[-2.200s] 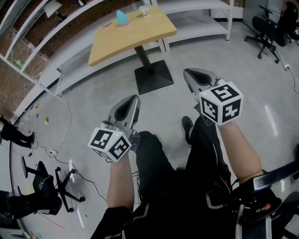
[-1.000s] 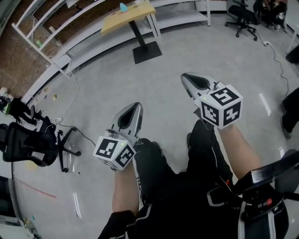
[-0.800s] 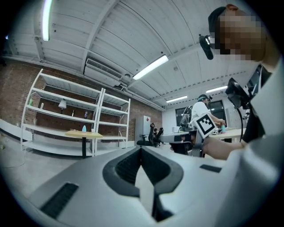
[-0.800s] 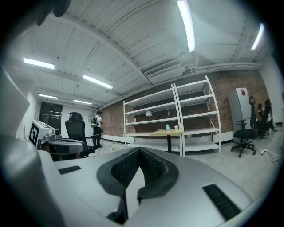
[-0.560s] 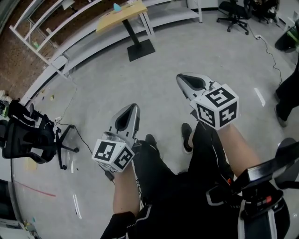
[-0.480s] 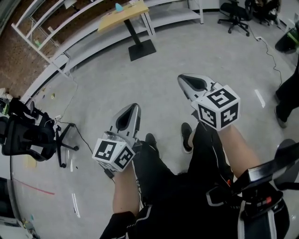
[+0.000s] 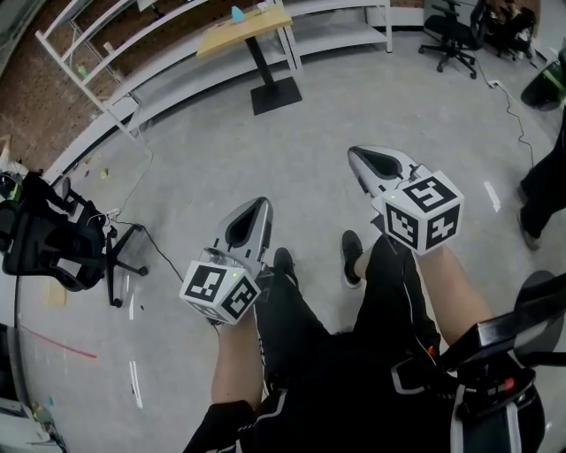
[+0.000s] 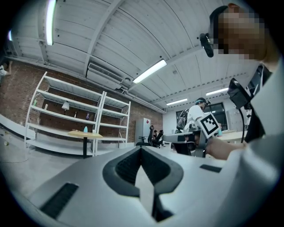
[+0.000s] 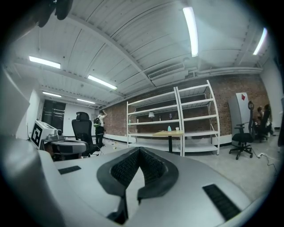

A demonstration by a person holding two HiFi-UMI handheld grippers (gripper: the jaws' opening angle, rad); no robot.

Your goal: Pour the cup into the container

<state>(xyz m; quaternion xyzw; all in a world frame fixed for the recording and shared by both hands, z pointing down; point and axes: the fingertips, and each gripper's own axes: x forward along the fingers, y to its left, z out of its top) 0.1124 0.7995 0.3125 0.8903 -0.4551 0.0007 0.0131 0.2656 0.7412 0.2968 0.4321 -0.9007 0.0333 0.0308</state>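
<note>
Far ahead stands a small wooden table [image 7: 246,21] on a black pedestal, with a blue cup-like thing [image 7: 237,13] and a white cup [image 7: 265,7] on top. In the right gripper view the table [image 9: 171,132] shows small, bearing the blue thing [image 9: 168,128] and the white cup [image 9: 176,129]. The left gripper view also catches the table [image 8: 84,133]. My left gripper [image 7: 256,205] and right gripper [image 7: 358,155] are held level over the floor, side by side, far from the table. Both are shut with nothing between the jaws.
A black office chair [image 7: 49,239] stands at the left with cables [image 7: 133,221] on the floor beside it. White shelving [image 7: 133,53] runs behind the table. More office chairs [image 7: 451,31] stand at the top right. A person [image 7: 544,195] is at the right edge.
The table is much farther off than in the earliest frame. Over the last second the legs have stepped and the scene has shifted slightly; both grippers stay shut and side by side.
</note>
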